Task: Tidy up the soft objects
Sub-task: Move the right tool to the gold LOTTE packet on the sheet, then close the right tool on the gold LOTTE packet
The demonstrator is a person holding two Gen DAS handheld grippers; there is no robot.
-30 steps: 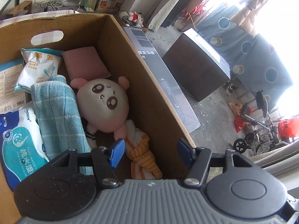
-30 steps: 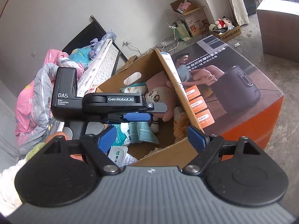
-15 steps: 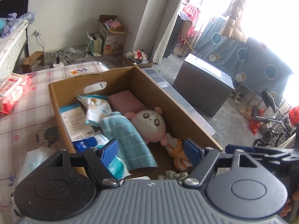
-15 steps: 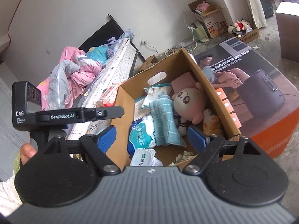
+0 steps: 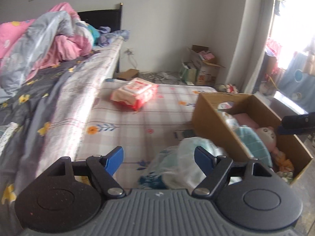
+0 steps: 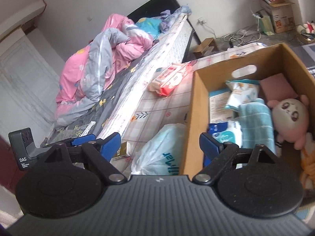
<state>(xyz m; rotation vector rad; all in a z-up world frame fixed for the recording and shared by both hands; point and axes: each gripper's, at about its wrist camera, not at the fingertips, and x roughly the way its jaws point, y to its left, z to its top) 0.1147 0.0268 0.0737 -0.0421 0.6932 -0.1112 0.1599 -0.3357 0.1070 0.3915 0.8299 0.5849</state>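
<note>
Jaws wide and empty on both hand-held grippers (image 5: 159, 158) (image 6: 159, 143); only right view shows box (image 6: 189, 118) contents fully.

"DAS – Data Acquisition System" on black sensor unit (image 6: 23, 150), other pkg print – too blurred

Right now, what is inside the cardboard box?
The cardboard box holds a pink plush toy, teal towel, pink cushion, wipe packs and an orange striped item. Anything beneath them is covered.

Crumpled quilt (image 5: 49, 37) on bed; corner carton (image 6: 275, 9).
</note>
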